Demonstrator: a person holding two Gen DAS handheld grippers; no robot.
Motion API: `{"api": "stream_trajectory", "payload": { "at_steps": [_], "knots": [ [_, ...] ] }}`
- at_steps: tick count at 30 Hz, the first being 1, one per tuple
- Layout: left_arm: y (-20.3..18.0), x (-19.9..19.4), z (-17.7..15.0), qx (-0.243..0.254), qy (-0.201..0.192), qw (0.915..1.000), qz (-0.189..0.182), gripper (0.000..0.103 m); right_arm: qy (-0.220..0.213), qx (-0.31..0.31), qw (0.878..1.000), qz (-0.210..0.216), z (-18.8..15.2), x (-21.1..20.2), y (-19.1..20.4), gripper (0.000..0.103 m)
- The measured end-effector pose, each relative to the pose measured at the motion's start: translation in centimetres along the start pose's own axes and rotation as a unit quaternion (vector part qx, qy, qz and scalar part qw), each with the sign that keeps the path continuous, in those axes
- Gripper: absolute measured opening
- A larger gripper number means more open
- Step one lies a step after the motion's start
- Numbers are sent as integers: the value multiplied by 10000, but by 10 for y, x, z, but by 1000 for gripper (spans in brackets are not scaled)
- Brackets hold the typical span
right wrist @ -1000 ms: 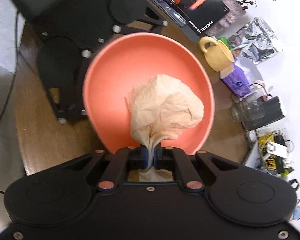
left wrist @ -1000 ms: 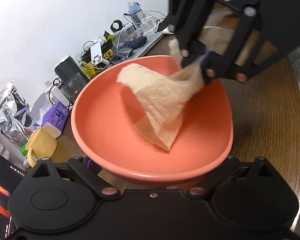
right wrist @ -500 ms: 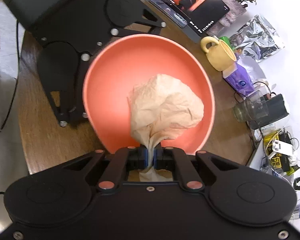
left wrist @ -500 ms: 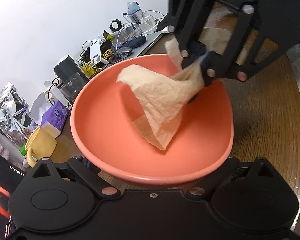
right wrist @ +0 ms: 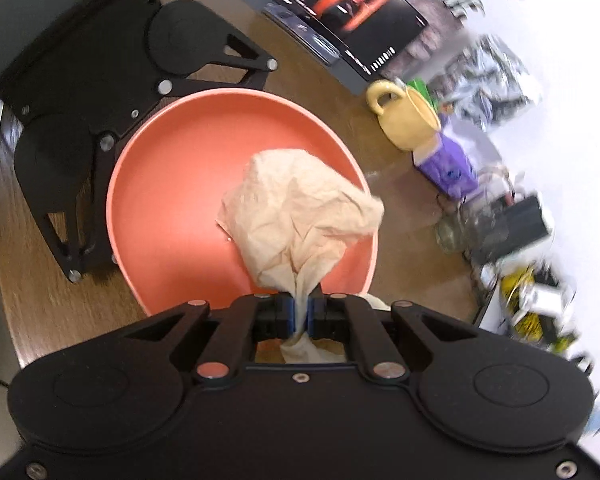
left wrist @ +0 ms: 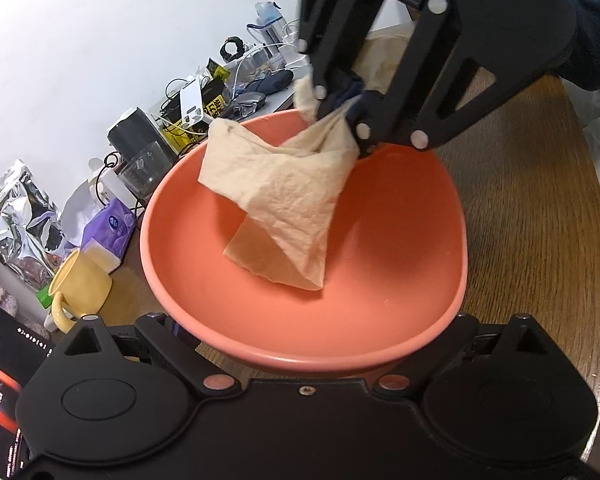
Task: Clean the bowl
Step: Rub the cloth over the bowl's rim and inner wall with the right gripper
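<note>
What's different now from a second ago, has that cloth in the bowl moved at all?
A little. The right gripper has rolled, swinging the cloth toward the bowl's side nearest the yellow mug; its corner now reaches over the rim there. Unchanged: the right gripper stays pinched on the cloth, nothing was let go, and the left gripper's place against the bowl's edge looks the same.

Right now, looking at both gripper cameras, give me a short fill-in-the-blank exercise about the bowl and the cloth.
1. The right gripper is shut on a beige ____.
2. The cloth hangs into a bowl coloured ____.
3. The bowl sits on a ____ table.
4. Beside the bowl stands a mug coloured ____.

Missing words: cloth; orange; wooden; yellow
</note>
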State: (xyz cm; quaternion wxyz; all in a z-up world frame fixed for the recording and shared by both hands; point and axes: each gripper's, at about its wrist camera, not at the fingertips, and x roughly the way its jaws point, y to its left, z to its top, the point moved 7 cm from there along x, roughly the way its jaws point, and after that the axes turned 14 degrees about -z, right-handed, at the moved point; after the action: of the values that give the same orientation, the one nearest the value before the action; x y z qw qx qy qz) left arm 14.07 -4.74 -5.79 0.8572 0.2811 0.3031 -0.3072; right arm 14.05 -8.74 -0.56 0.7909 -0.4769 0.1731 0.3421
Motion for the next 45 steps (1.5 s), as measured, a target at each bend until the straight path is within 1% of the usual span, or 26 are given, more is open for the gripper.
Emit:
{"api": "stream_trajectory", "payload": {
  "at_steps": [2, 4, 5, 6, 7, 9, 13, 15, 24, 26, 31, 33, 36, 39, 45],
  "knots": [
    [0, -1, 0, -14, -9, 10000, 3, 96, 207, 615, 9978, 123, -3, -1, -4, 6],
    [-1, -1, 0, -16, -17, 10000, 3, 96, 398, 1357, 9896, 269, -7, 1, -12, 5],
    [-1, -1, 0, -10, -29, 10000, 3, 96, 476, 1685, 9839, 344, -8, 3, -16, 5],
    [-1, -1, 0, -12, -33, 10000, 2, 96, 568, 2207, 9728, 424, -11, 5, -23, 5],
    [-1, -1, 1, -10, -44, 10000, 0, 96, 621, 2504, 9650, 467, -13, 7, -27, 5],
    [-1, -2, 2, -5, -65, 10000, -6, 96, 640, 2875, 9544, 493, -16, 10, -35, 5],
    [-2, -2, 2, 24, -63, 10000, 8, 96, 583, 3288, 9413, 499, -14, 18, -46, 5],
    [-1, 0, 2, 15, -40, 10000, 8, 96, 502, 3356, 9390, 552, -9, 22, -49, 5],
    [-1, 1, 0, 50, -13, 10000, 3, 96, 200, 3203, 9445, 697, 20, 27, -43, 6],
    [0, 1, 0, 28, -19, 10000, -11, 96, 224, 3238, 9433, 698, 20, 25, -44, 6],
    [1, 2, -1, -16, -25, 10000, -29, 96, 398, 3548, 9313, 719, 7, 27, -51, 5],
    [2, 2, 0, 9, -29, 10000, -20, 96, 411, 3602, 9296, 661, 4, 27, -52, 5],
    [1, 2, 1, 35, -29, 10000, -12, 96, 366, 3555, 9317, 643, 8, 26, -51, 5],
    [-1, 1, 1, 39, -33, 10000, -17, 96, 226, 3451, 9357, 693, 18, 26, -48, 6],
    [-4, 1, 3, 99, -49, 9999, -71, 96, -9, 3032, 9482, 943, 35, 19, -31, 6]
  ]
}}
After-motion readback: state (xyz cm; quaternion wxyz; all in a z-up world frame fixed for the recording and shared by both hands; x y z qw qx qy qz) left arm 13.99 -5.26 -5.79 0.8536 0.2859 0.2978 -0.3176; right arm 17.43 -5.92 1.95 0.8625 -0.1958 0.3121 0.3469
